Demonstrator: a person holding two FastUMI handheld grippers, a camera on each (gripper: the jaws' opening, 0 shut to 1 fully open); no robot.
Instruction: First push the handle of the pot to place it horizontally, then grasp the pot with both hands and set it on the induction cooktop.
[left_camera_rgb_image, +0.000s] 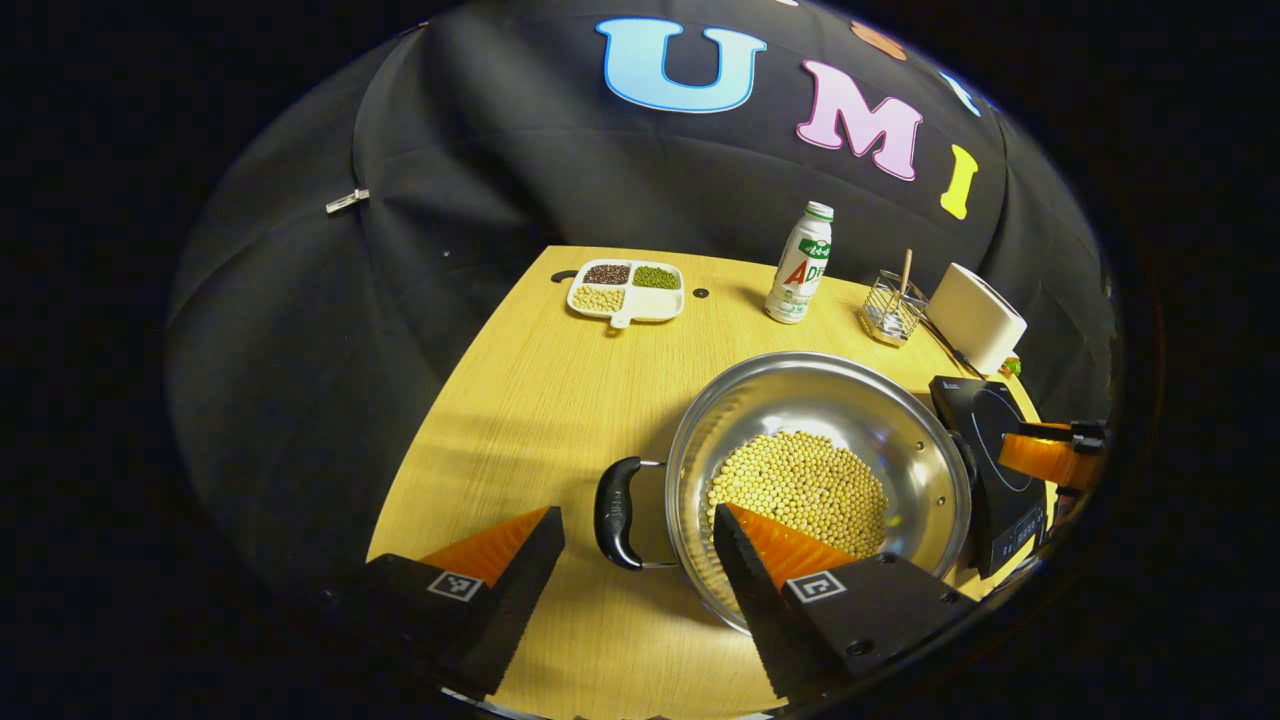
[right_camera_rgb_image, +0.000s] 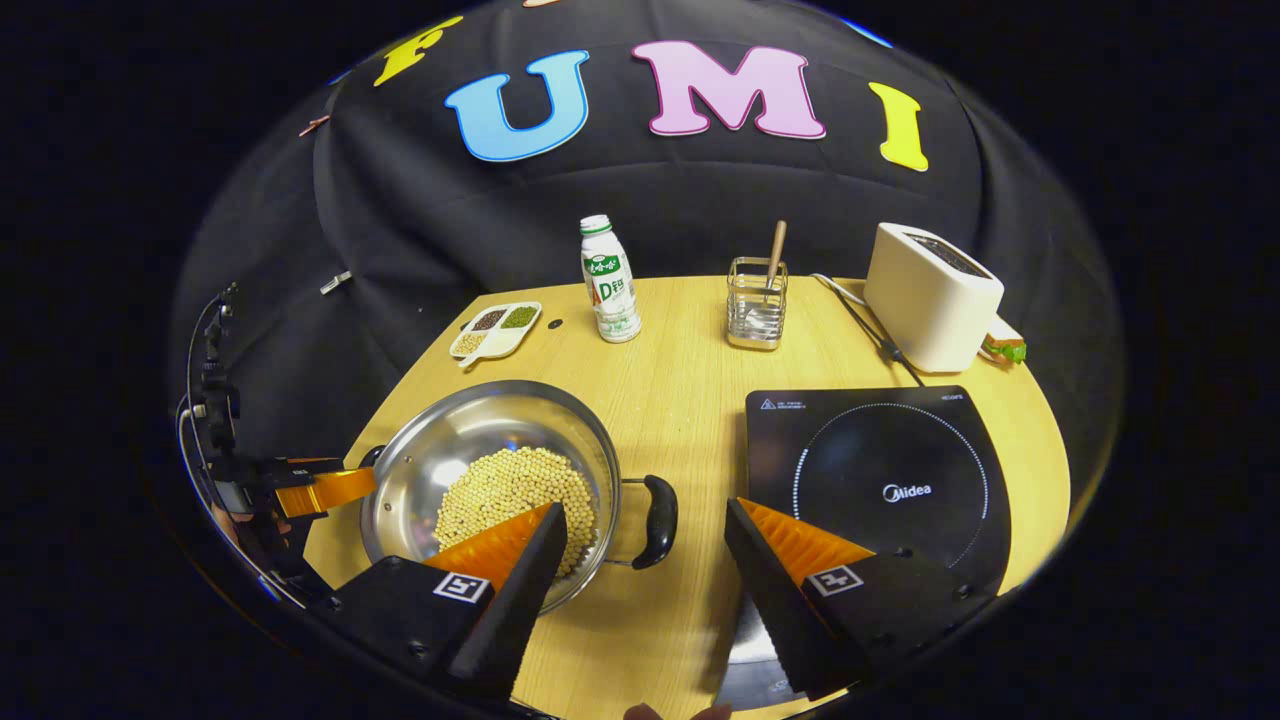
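1. Steel pot (left_camera_rgb_image: 815, 470) full of yellow beans (left_camera_rgb_image: 800, 485) sitting on the wooden desk (left_camera_rgb_image: 540, 400), just left of the black induction cooktop (right_camera_rgb_image: 880, 480), not on it
2. Two black handles on the pot: left pot handle (left_camera_rgb_image: 617, 512) and right pot handle (right_camera_rgb_image: 658, 520), both sticking out sideways
3. Left hand-held gripper (left_camera_rgb_image: 640, 530) released, jaws spread wide, left pot handle sitting in the gap between the fingers, no contact visible; one finger hanging over the beans
4. Right hand-held gripper (right_camera_rgb_image: 645, 525) also released and wide open, right pot handle between its fingers, not pinched; other finger over the front corner of the cooktop
5. Back of the desk: white divided tray (left_camera_rgb_image: 627, 288) with mixed grains, milk bottle (right_camera_rgb_image: 611, 280), wire holder (right_camera_rgb_image: 757, 303) with a wooden stick in it, white toaster (right_camera_rgb_image: 930, 298) at the right
6. Cooktop surface bare, round ring marking visible on it
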